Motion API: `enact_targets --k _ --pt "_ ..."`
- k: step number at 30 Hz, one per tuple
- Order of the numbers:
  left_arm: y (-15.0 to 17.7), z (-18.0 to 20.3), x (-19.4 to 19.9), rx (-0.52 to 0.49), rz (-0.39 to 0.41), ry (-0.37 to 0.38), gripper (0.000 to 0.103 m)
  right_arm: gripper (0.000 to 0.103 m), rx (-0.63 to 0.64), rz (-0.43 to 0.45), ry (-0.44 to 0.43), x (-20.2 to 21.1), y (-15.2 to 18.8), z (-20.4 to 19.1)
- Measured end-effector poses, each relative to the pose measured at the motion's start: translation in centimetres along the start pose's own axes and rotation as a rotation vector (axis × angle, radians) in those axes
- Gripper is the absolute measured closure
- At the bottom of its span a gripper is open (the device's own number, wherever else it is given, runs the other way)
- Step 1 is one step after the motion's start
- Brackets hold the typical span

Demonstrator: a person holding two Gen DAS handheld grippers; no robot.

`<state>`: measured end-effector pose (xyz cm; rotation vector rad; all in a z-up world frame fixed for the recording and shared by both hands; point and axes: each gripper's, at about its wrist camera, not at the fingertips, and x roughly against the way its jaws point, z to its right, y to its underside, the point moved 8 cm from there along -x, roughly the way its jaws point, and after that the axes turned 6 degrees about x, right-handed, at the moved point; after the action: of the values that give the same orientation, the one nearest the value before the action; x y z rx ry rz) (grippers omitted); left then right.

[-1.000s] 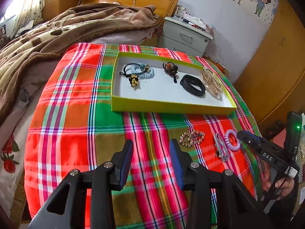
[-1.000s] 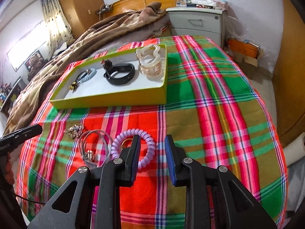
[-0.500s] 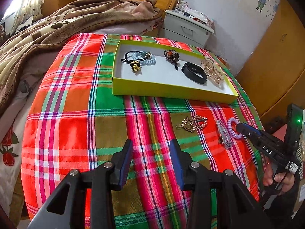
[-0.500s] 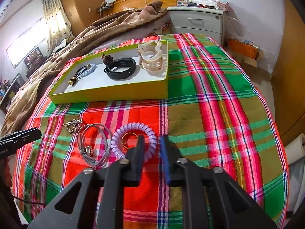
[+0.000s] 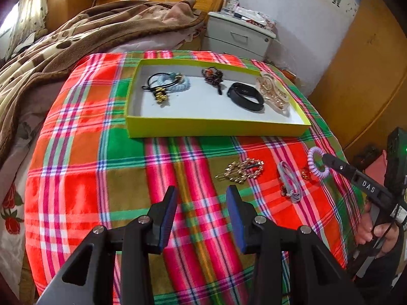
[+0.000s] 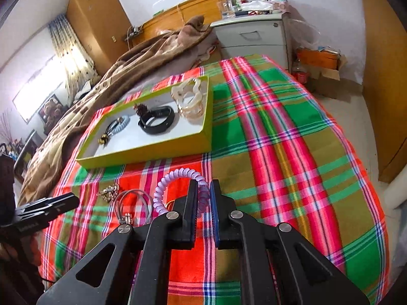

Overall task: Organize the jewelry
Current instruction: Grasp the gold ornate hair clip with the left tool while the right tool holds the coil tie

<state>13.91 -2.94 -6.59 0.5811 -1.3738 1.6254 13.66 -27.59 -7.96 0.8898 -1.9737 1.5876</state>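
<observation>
1. A shallow yellow-green cardboard tray with a white floor (image 5: 216, 127) lies on the red, green and pink plaid cloth (image 5: 84, 152) spread over the bed.
2. Inside the tray, from its left end to its right in the left wrist view, lie a pale blue spiral hair tie tangled with a black elastic and gold beads (image 5: 166, 84), a dark beaded bracelet with a tassel (image 5: 213, 75), a black wristband (image 5: 245, 97) and a translucent beige hair claw (image 5: 273, 92) against the right wall.
3. On the cloth in front of the tray lie a gold chain-link hair clip (image 5: 241, 170), a grey looped cord with small metal ends (image 5: 290, 181) and a small red-orange ring (image 5: 306, 172).
4. The right tongs (image 6: 202, 198) are nearly closed, pinching the near side of a lilac spiral coil hair tie (image 6: 175, 178) between the two pads.
5. The lilac tie is raised at the tongs' tips, near the tray's front right corner; its ring stands roughly upright, opening facing sideways, and arches up and to the left of the tips in the right wrist view.
6. The left tongs (image 5: 201, 212) are wide open and hold nothing, hovering above the cloth with the tips pointing toward the tray, near the gold clip.
</observation>
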Motion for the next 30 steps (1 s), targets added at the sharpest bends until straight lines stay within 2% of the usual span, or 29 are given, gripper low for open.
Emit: enact_targets --k 10,16,18,20,24,30 --pt "-0.9 3.9 -2.1 -0.142 -0.032 0.05 0.059 0.093 -0.028 0.032 0.013 1.4 -0.4 0.7" --pt "-1.0 5.0 -4.0 -0.201 -0.065 0.025 0.058 0.093 -0.028 0.037 0.019 1.6 -0.6 0.9" --pt "-0.9 5.2 -4.6 -0.224 -0.076 0.011 0.053 0.093 -0.029 0.039 0.018 1.6 -0.6 0.8" --pt "-0.9 5.3 -5.1 -0.231 -0.089 -0.003 0.052 0.093 -0.029 0.041 0.018 1.5 -0.7 0.8" --pt "-1.1 5.8 -5.5 -0.246 -0.081 -0.01 0.052 0.093 -0.025 0.042 0.016 1.5 -0.9 0.6" --pt "-0.9 6.1 -5.7 -0.304 -0.054 -0.06 0.052 0.093 -0.022 0.041 0.01 1.2 -1.1 0.4"
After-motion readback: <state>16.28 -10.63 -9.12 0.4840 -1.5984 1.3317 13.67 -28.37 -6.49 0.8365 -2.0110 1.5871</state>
